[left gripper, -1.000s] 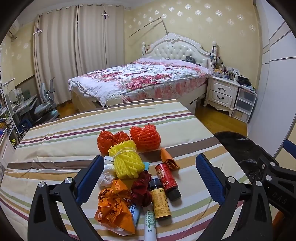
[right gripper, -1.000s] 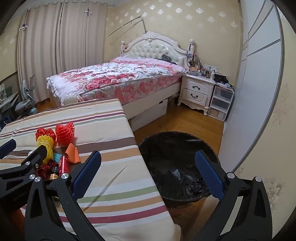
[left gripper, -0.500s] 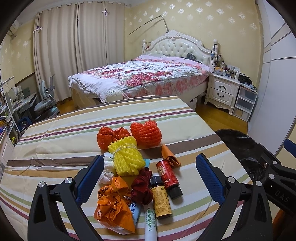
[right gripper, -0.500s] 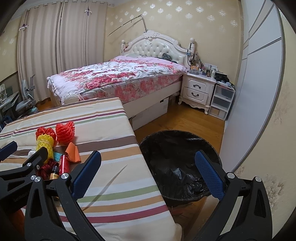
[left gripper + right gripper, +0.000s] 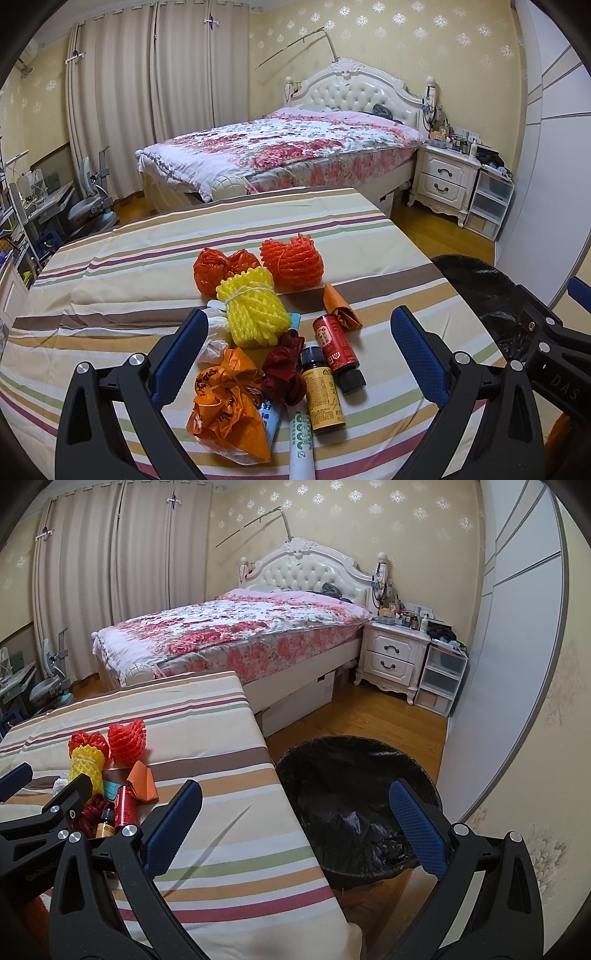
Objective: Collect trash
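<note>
Warm, even indoor light, soft shadows, sharp focus, with fisheye bending and dark corners.

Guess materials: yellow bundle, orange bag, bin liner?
Yellow bundle: looks like foam fruit netting, matte, with an open mesh and tied with string. Orange bag: thin plastic film, crinkled, glossy, printed. Bin liner: black plastic film, shiny wrinkles.

left gripper [image 5: 299,354]: spread wide, empty | right gripper [image 5: 295,827]: spread wide, empty

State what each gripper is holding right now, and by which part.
Nothing is held. The left gripper hangs open above the trash pile on the table; the right gripper is open too, jaws empty, near the black bin.
</note>
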Demonstrator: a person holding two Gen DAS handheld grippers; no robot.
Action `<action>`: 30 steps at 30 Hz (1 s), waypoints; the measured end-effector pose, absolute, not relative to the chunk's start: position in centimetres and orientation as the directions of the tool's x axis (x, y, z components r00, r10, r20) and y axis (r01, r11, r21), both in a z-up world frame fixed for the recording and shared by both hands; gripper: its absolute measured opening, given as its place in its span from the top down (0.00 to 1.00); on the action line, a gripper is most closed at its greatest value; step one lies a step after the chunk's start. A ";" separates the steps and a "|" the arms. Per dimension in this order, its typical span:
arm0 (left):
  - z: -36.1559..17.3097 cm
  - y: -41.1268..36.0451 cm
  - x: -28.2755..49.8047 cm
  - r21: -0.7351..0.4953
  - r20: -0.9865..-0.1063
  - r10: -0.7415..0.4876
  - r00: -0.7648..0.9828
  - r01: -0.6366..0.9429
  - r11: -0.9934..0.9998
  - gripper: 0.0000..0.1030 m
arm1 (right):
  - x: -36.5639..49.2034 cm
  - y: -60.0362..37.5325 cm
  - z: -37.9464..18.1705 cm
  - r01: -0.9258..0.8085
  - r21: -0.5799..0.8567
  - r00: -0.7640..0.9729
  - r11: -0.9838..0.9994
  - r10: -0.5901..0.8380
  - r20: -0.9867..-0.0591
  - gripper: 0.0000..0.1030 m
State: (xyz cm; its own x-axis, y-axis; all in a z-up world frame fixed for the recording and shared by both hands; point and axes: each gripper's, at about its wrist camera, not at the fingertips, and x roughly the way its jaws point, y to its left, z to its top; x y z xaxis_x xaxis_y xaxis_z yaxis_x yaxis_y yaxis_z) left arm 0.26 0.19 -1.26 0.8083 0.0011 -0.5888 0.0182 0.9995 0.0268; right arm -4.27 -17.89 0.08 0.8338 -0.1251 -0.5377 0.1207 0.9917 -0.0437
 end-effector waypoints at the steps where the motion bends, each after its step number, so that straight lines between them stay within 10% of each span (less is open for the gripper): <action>1: -1.3 0.2 0.2 0.027 -0.588 0.000 0.809 0.019 0.999 0.06 | -4.3 -17.9 0.1 0.121 -0.043 0.834 0.992 -0.125 -0.538 0.04; 30: -2.0 0.0 0.1 0.030 -0.595 0.002 0.803 0.019 0.999 0.06 | -4.1 -18.3 -0.6 0.126 -0.042 0.828 0.991 -0.128 -0.547 0.04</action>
